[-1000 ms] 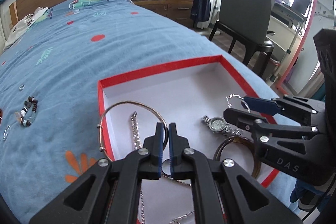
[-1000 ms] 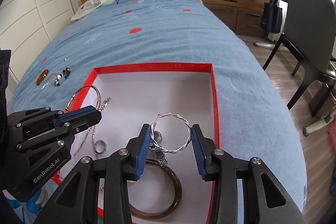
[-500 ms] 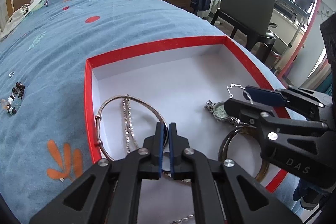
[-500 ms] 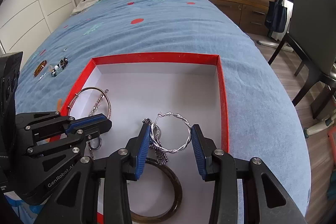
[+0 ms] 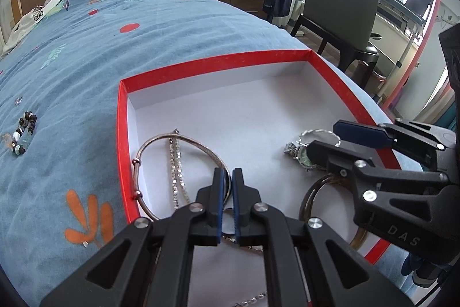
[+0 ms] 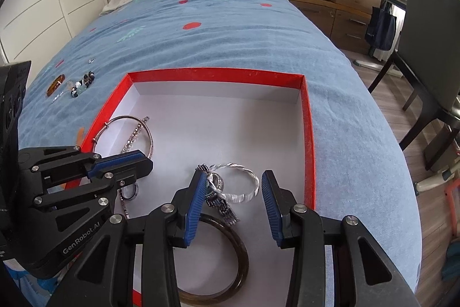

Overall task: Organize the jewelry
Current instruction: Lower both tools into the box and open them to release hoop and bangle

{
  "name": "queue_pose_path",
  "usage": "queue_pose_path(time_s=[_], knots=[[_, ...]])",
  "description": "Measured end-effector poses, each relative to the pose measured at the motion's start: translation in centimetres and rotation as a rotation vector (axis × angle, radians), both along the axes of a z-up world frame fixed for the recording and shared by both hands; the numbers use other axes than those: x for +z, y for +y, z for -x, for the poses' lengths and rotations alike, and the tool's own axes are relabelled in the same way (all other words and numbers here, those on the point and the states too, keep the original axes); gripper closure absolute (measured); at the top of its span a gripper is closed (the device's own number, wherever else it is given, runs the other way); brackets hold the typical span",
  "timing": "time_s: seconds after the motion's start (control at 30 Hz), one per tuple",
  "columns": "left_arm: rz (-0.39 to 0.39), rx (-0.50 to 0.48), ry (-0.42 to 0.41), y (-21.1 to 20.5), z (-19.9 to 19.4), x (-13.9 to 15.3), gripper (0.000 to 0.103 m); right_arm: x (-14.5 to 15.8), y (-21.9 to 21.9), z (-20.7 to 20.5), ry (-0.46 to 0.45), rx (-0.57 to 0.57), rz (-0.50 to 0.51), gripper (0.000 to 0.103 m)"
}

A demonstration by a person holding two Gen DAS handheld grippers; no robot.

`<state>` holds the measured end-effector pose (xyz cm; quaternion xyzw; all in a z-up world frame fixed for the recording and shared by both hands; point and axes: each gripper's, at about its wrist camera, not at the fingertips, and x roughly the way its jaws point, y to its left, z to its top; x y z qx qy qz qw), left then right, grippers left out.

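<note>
The right claw (image 6: 233, 177) is standing at a middling width, gripping a twisted silver wire hoop (image 6: 244, 187) across its diameter. It is holding the hoop low over the white floor of the shallow red-rimmed cardboard box (image 6: 307, 134), which is lying on the blue patterned bed (image 6: 230, 33).

The hoop looks very light and thin, and it probably springs a little. Its rope-like twist is giving the ribbed blue pads something to bite, but a hard squeeze could bend it oval. Taking it across the full ring is likely the steadiest hold.

Beneath it a steel-linked wristwatch (image 6: 220, 203) is lying partly across a smooth, rigid brown bangle (image 6: 240, 272). The watch looks heavier, with a floppy band and a glass face that could scratch.

The left claw (image 5: 229, 173) is showing only a thin slit and is just beginning to part, with nothing pinched between its pads. A small dark-banded ring (image 6: 129, 192) is lying just under it, beside a limp sparkling chain (image 5: 175, 163) and a slim silver bangle (image 5: 149, 146). Loose beads (image 6: 83, 82) are waiting on the bedspread.
</note>
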<state>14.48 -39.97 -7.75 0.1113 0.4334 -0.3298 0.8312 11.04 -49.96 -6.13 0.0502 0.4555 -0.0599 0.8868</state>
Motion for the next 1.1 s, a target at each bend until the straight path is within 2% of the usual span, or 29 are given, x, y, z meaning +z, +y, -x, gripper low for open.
queue_pose_path(time_s=[0.17, 0.53, 1.1], knots=[[-0.004, -0.003, -0.004, 0.0, 0.1, 0.0, 0.095, 0.0, 0.0, 0.1, 0.0, 0.004, 0.003, 0.063], [-0.011, -0.028, -0.013, -0.2, 1.6, 0.5, 0.083, 0.2, 0.0, 0.9, -0.013, -0.002, -0.01, 0.063], [0.007, -0.061, -0.014, 0.1, 3.5, 1.8, 0.082, 1.1, -0.4, 2.5, -0.034, -0.037, -0.026, 0.063]])
